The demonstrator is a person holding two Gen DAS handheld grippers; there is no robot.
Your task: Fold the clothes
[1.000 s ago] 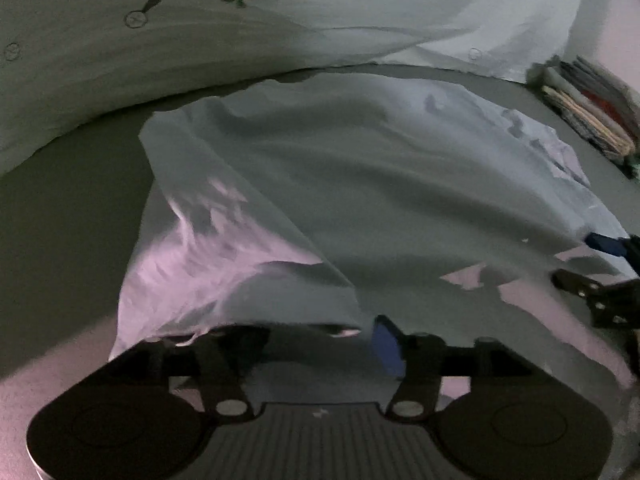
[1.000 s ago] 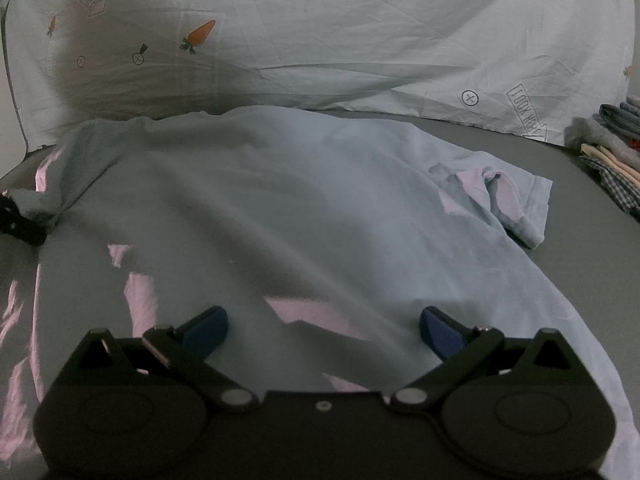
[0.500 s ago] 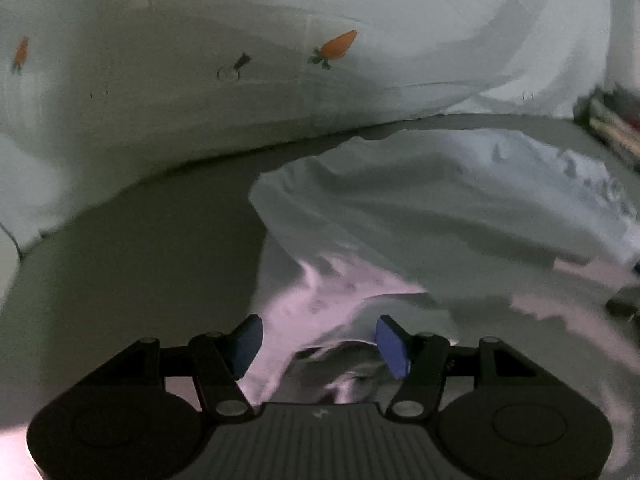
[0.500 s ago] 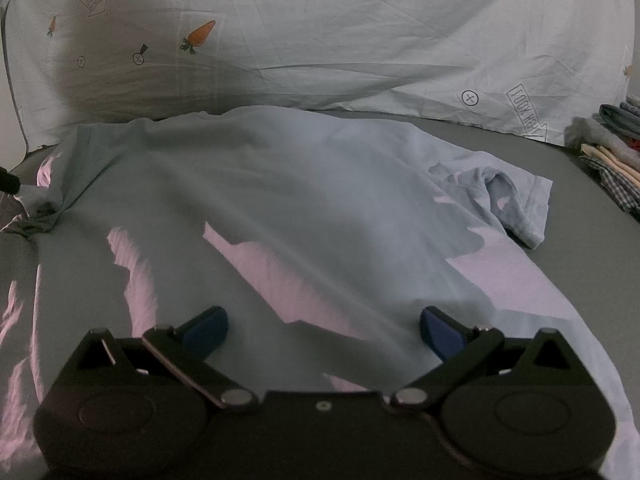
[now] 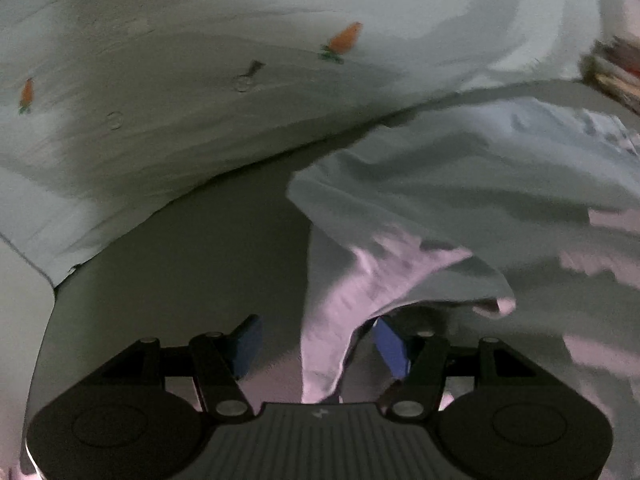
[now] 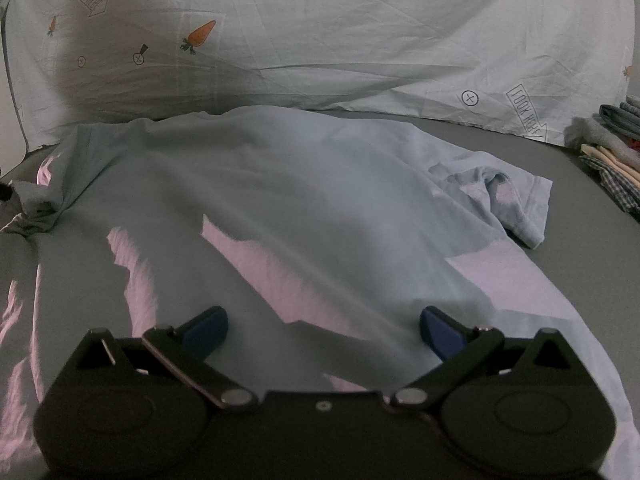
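Observation:
A pale blue T-shirt (image 6: pixel 304 200) lies spread on the grey bed surface (image 6: pixel 580 184); its right sleeve (image 6: pixel 516 200) is crumpled. My right gripper (image 6: pixel 322 332) is open, low over the shirt's near part, holding nothing. In the left wrist view my left gripper (image 5: pixel 316 348) is open; a rumpled edge of the shirt (image 5: pixel 400 240) hangs loosely between its blue fingertips (image 5: pixel 390 346), not pinched. Bare grey bed surface (image 5: pixel 192 248) lies to its left.
A white carrot-print sheet (image 6: pixel 320 40) rises behind the shirt and also shows in the left wrist view (image 5: pixel 200 80). A stack of folded clothes (image 6: pixel 612 152) sits at the far right. The bed's left edge (image 5: pixel 50 300) is near my left gripper.
My left gripper has opened and let go of the shirt edge, and swung left so more bare bed shows. The shirt has settled flatter. My right gripper has not moved.

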